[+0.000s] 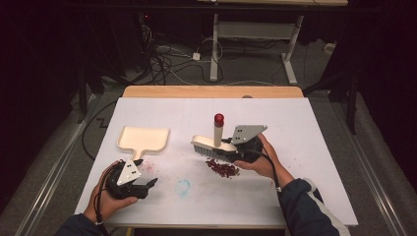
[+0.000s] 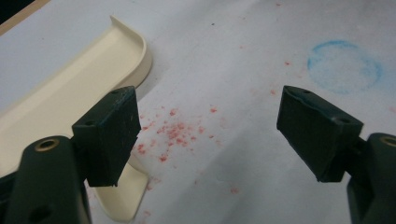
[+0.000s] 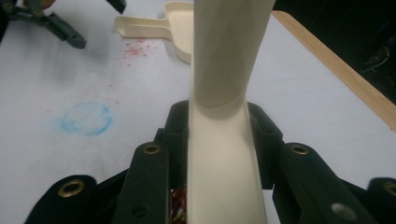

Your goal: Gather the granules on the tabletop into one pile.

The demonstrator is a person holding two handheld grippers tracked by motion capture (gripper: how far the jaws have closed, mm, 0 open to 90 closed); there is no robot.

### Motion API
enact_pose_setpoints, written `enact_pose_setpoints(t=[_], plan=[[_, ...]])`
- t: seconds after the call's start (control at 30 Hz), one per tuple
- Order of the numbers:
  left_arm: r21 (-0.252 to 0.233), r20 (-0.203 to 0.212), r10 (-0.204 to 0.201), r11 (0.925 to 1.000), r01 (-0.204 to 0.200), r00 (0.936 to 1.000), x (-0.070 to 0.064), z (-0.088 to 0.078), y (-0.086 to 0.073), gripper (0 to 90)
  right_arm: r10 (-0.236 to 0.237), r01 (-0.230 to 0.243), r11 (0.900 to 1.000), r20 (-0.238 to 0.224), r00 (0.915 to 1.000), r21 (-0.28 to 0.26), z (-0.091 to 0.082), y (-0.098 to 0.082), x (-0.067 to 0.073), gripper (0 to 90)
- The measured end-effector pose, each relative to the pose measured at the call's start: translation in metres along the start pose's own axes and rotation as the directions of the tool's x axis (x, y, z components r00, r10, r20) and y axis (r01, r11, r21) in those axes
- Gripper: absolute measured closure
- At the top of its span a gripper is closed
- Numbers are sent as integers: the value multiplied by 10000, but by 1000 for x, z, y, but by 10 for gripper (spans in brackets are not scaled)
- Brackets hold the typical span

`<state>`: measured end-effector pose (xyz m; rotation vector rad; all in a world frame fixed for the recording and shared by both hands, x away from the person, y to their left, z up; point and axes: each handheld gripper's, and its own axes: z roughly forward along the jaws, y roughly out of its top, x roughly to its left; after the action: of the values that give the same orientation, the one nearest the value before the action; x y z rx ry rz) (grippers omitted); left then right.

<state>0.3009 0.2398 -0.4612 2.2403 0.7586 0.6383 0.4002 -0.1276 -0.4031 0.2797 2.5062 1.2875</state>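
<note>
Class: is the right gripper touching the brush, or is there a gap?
Touching. In the right gripper view the right gripper has both jaws pressed against the brush.

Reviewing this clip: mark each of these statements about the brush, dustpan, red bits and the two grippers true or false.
1. The right gripper is shut on the cream plastic brush. True.
2. The left gripper holds the cream plastic dustpan. False: its jaws stand open with nothing between them, beside the dustpan's handle.
3. The pile of dark red bits lies inside the dustpan. False: it lies on the white table cover below the brush bristles.
4. A faint blue ring mark shows on the cover between the two grippers. True.
5. The brush handle ends in a red cap. True.
</note>
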Motion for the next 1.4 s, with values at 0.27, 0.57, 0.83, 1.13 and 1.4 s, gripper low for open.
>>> enact_pose_setpoints(t=[0.27, 0.57, 0.83, 1.13, 1.4], plan=[[68, 79, -68, 10000, 68, 9999, -1, 1, 0, 208, -744, 681, 9945, 799, 9940, 797, 33, 9, -12, 673], [98, 56, 74, 9999, -74, 10000, 0, 0, -2, 210, -1467, 1488, 9860, -321, 9887, 752, 53, -2, -5, 673], [102, 35, 47, 9999, -47, 10000, -1, 0, -1, 210, -2339, 2408, 9688, -1063, 9664, 580, 33, -21, 9, 667], [181, 107, -73, 9998, 72, 9999, -1, 1, -1, 210, -2714, 2783, 9598, -1338, 9531, 357, 4, -34, 15, 669], [79, 30, 46, 10000, -46, 10000, -1, 0, 0, 210, -2549, 2580, 9657, -829, 9634, 285, -4, -37, 14, 673]])
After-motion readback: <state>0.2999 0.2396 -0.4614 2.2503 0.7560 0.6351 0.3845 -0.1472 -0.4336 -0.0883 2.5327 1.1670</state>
